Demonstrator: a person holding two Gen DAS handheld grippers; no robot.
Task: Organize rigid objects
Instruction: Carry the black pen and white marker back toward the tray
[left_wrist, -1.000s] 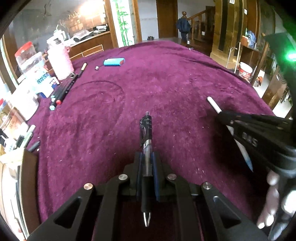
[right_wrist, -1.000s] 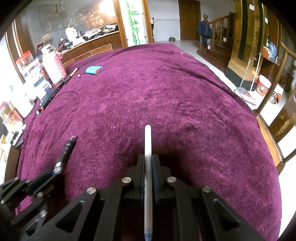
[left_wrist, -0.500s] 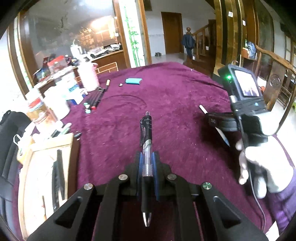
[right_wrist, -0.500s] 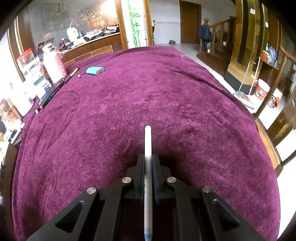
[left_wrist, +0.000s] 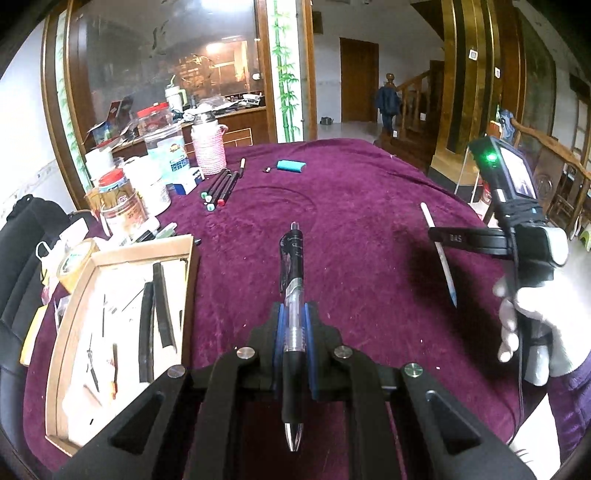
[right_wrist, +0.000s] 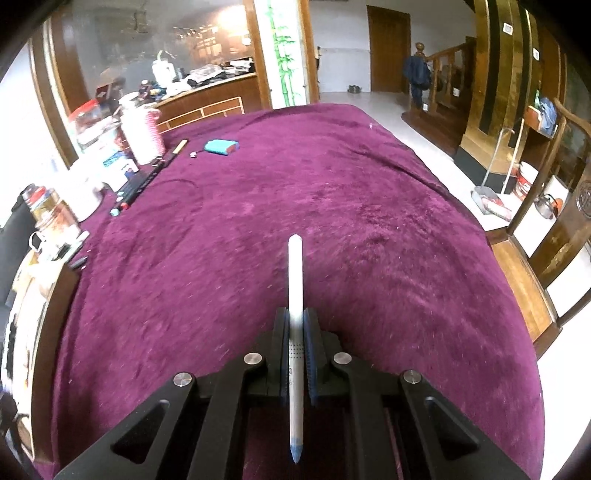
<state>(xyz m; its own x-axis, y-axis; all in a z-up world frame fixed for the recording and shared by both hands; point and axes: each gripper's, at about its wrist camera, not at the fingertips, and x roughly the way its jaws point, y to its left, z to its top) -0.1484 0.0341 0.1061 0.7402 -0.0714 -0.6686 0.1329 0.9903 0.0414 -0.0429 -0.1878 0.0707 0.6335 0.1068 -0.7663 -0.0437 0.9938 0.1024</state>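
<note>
My left gripper (left_wrist: 293, 314) is shut on a black click pen (left_wrist: 291, 266), which points forward over the purple tablecloth (left_wrist: 351, 229), its metal tip toward the camera. My right gripper (right_wrist: 295, 319) is shut on a slim white pen (right_wrist: 295, 273). In the left wrist view that right gripper (left_wrist: 434, 233) hangs at the right in a white-gloved hand (left_wrist: 532, 306), the white pen (left_wrist: 439, 251) slanting through its fingers. A wooden tray (left_wrist: 186, 295) with dark pens lies at the lower left of the left wrist view.
Several markers (left_wrist: 219, 188) lie in a row near a pink-wrapped flask (left_wrist: 209, 149). A blue case (left_wrist: 291, 166) sits farther back. Jars and boxes (left_wrist: 147, 177) crowd the table's left edge. A wooden chair (right_wrist: 546, 221) stands off the right side.
The left gripper has drawn back, up and leftward, bringing the wooden tray and jars into its view. The right gripper has risen a little. Both pens stay held.
</note>
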